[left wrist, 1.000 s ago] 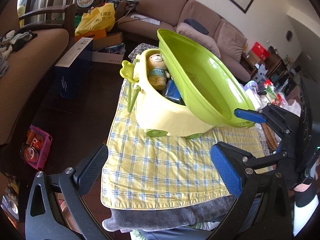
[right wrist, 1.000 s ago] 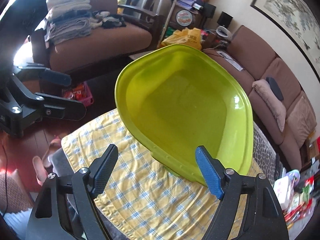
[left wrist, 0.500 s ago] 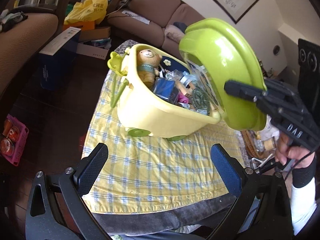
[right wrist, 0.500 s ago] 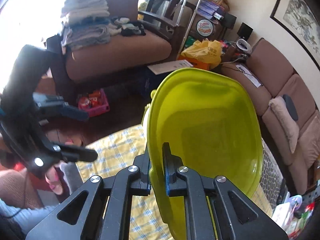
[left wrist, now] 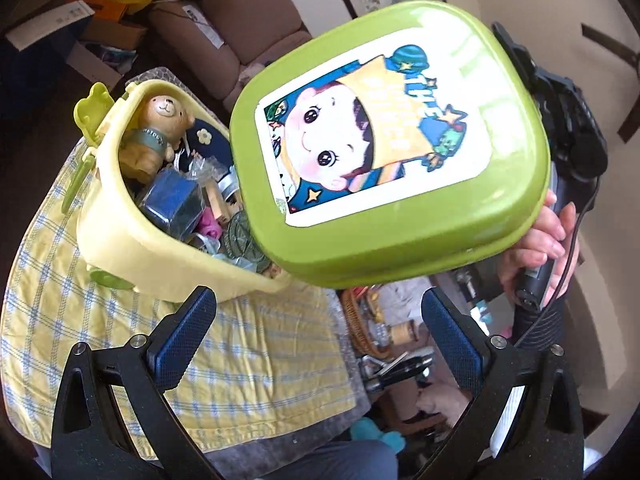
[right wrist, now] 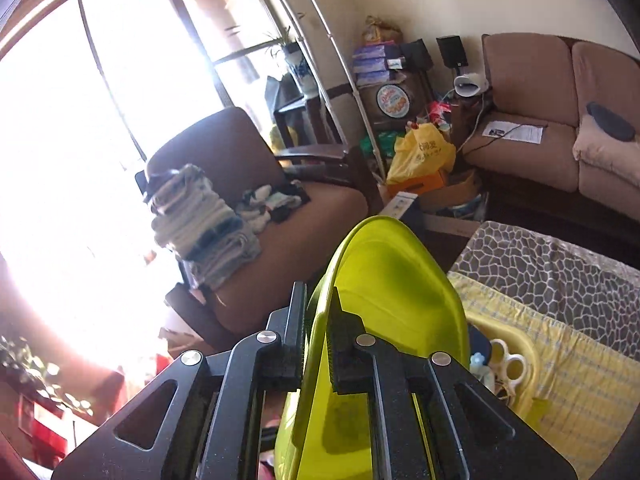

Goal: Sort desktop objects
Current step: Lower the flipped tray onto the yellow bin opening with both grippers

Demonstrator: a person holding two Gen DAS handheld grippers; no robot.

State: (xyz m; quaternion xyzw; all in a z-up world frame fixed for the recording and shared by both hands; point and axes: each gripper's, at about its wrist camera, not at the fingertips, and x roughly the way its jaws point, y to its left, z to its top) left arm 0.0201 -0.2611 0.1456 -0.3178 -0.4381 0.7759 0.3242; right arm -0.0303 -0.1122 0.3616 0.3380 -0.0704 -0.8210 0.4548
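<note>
Right claw point(right wrist: 318, 332) is clamped on the rim of the green lid point(left wrist: 392, 140); pads pinch the edge from both sides, almost no gap. Lid is off the bin and in the air, tilted, sticker side with the cartoon face toward the left wrist camera. In the right wrist view the hollow inside of the lid faces right. The person's hand point(left wrist: 548, 248) grips the right claw's handle just behind the lid's far edge, cable trailing off it.

Left claw point(left wrist: 316, 332) is wide, nothing between the pads, low over the near side of the worktop point(left wrist: 248, 368).

Pale yellow toy bin point(left wrist: 132, 240) sits on the yellow checked cloth on the worktop, uncovered. It has green wheels below and a green handle on the far left end. Packed full: teddy bear point(left wrist: 154, 136) upright at the far end, a blue box point(left wrist: 174, 200) just in front of it, a dark navy item with a white flower behind it, a pink piece and a round dark green disc toward the near rim. Smaller bits are too jumbled to tell apart.

The lid's lower edge overlaps the bin's right end from this angle; can't tell if they touch.

Wicker basket point(left wrist: 360, 332) full of clutter sits past the cloth's right edge.
</note>
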